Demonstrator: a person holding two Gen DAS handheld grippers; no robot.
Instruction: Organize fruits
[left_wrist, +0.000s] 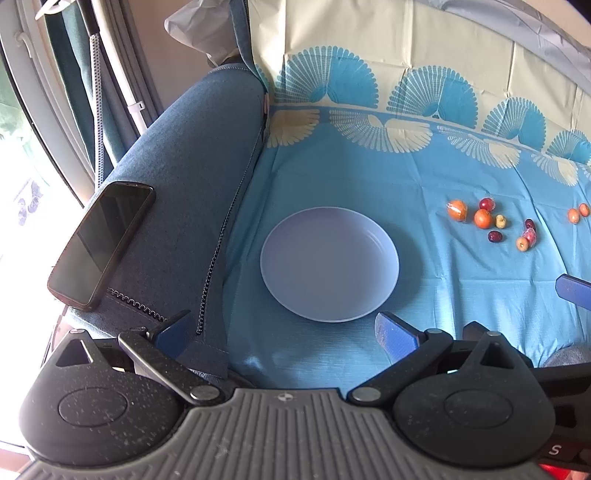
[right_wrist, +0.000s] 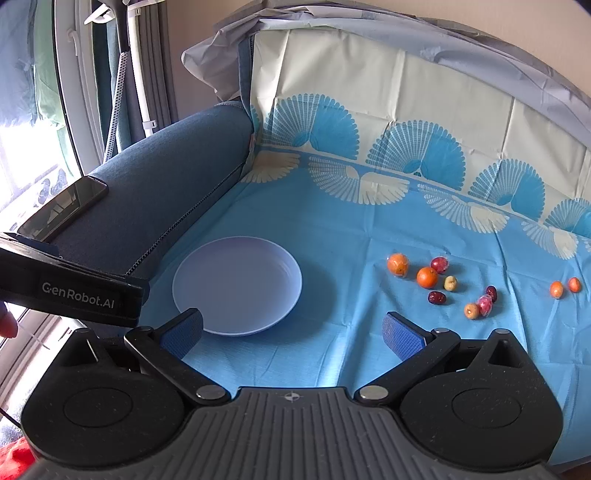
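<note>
Right tool (right_wrist: 291, 334) is held spread wide, nothing between its blue ribbed pads, low over the blue cloth (right_wrist: 332, 354); left tool (left_wrist: 284, 332) is likewise spread and empty, hung over the seam between armrest (left_wrist: 177, 177) and cloth

Fruits (right_wrist: 443, 284) are seen forward and to the right of the right tool, well apart from it, loose on the cloth. Plate (right_wrist: 236, 286) lies forward-left of that tool, its near rim just beyond the left pad. From the left tool the plate (left_wrist: 328, 264) is dead ahead and near, the fruits (left_wrist: 491, 223) far off to the right. Right tool is judged the nearer to the fruit, so a first pick would fall to it, with a carry leftward to the plate

- Main cluster: two oranges (right_wrist: 398, 264) (right_wrist: 427, 277), glossy, one seemingly in clear film; three dark red plum-like pieces; two small yellowish ones; one pink piece in a crinkled wrapper (right_wrist: 484, 305)
- Two small orange pieces (right_wrist: 565, 287) set apart further right, side by side
- All rounded, no marked long axis; rolling is thought likely if nudged
- Nearest to the right tool: a yellowish fruit (right_wrist: 471, 310), just beside the wrapped pink one; a clean pinch is judged awkward there

Plate is pale lilac, shallow, smooth, bare. Cloth is thin, creased in fold lines, fan print on its raised back. Phone (left_wrist: 99, 243) rests on the denim-like armrest, screen dark
</note>
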